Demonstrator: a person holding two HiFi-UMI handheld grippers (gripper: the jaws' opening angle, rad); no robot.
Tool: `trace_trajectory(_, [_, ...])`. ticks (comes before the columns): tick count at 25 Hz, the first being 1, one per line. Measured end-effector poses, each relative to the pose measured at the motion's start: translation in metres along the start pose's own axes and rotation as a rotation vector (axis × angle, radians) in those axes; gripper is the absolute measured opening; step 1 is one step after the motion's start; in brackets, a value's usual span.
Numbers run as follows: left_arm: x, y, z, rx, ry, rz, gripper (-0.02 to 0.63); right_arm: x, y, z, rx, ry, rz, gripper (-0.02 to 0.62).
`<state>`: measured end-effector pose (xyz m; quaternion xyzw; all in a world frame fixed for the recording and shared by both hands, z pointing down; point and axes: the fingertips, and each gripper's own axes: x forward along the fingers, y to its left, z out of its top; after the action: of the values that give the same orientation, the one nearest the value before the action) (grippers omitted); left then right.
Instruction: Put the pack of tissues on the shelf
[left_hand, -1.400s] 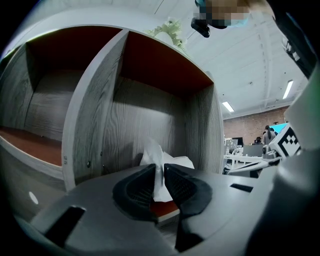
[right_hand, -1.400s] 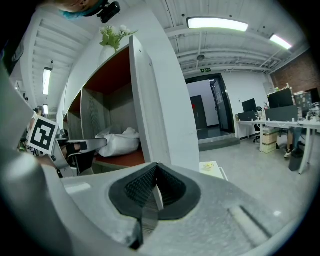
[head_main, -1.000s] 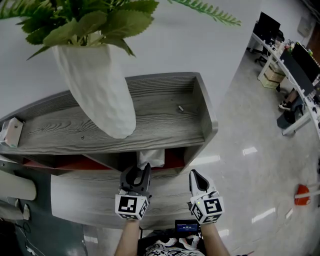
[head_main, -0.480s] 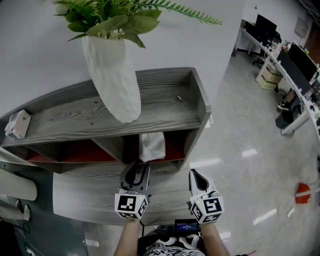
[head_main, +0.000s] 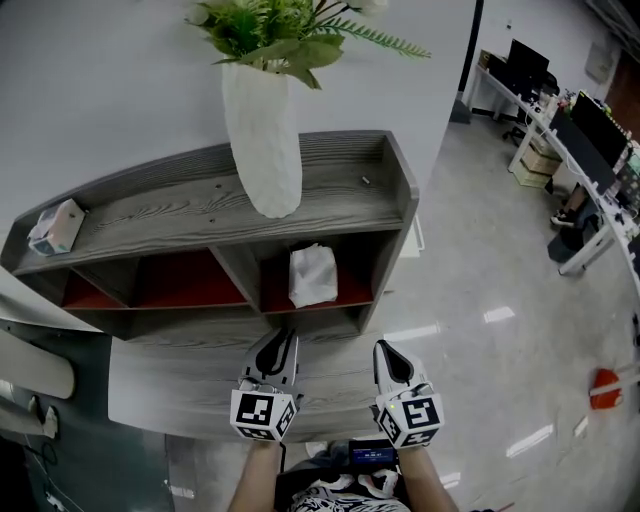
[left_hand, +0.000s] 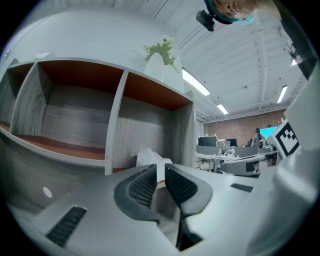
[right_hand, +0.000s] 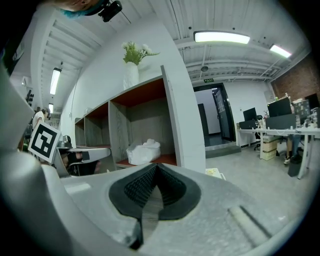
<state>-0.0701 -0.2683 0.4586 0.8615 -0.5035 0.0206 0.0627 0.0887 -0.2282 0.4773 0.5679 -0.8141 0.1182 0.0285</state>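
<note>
The grey wood-grain shelf (head_main: 200, 215) fills the middle of the head view, standing against a white wall (head_main: 100, 80). Pale glossy floor (head_main: 480, 300) runs off to the right. The shelf has an open top board with a raised lip, and below it a row of compartments with red floors.

A tall white vase (head_main: 262, 150) of green leaves stands upright on the top board, just above the divider between two compartments. Desks with dark monitors (head_main: 590, 120) line the upper right of the frame, well apart from the shelf.

The pack of tissues (head_main: 313, 277) sits in the right-hand compartment on the red floor, its white wrapping crumpled at the top. It lies free, with nothing touching it.

Low in the frame, both tools are out in front of the shelf and apart from the pack. The left gripper (head_main: 283, 338) has just been closing its jaws. They now stand a narrow slit apart with nothing between them; its own view shows the pack beyond the tips, inside the compartment. The right gripper (head_main: 385, 350) is clenched, its ribbed pads meeting at the tips on nothing.

A small box (head_main: 57, 228) lies at the far left end of the top board.
</note>
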Motion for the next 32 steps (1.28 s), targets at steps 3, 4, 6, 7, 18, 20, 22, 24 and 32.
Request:
trace_trajectory(3, [-0.012,0.000,-0.001,-0.011,0.002,-0.005,0.029,-0.006,0.010,0.000,-0.006,-0.006,0.003,0.005])
trace_trajectory(4, [-0.015,-0.001,-0.002,-0.016,0.001,-0.014,0.025,-0.008,0.012,-0.001,-0.009,-0.007,0.003,0.005])
trace_trajectory(6, [-0.022,-0.003,-0.002,-0.021,0.001,-0.030,0.017,-0.011,0.017,-0.002,-0.013,-0.005,0.003,0.005])
trace_trajectory(7, [-0.025,-0.003,-0.002,-0.021,0.004,-0.033,0.015,-0.011,0.020,-0.002,-0.016,-0.005,0.003,0.005])
trace_trajectory(18, [-0.036,-0.001,0.005,-0.030,-0.002,-0.044,0.009,-0.016,0.034,0.004,-0.056,-0.013,0.002,0.005])
trace_trajectory(20, [-0.036,0.001,0.003,-0.032,-0.002,-0.043,0.009,-0.016,0.034,0.004,-0.056,-0.014,0.002,0.005])
trace_trajectory(22, [-0.036,0.002,0.004,-0.034,-0.002,-0.044,0.009,-0.015,0.034,0.004,-0.055,-0.013,0.001,0.005])
trace_trajectory(24, [-0.036,0.003,0.004,-0.035,-0.003,-0.045,0.009,-0.015,0.034,0.004,-0.056,-0.013,0.003,0.005])
trace_trajectory(32, [-0.033,0.003,0.004,-0.041,0.001,-0.049,0.009,-0.013,0.035,0.006,-0.062,-0.011,0.006,0.005])
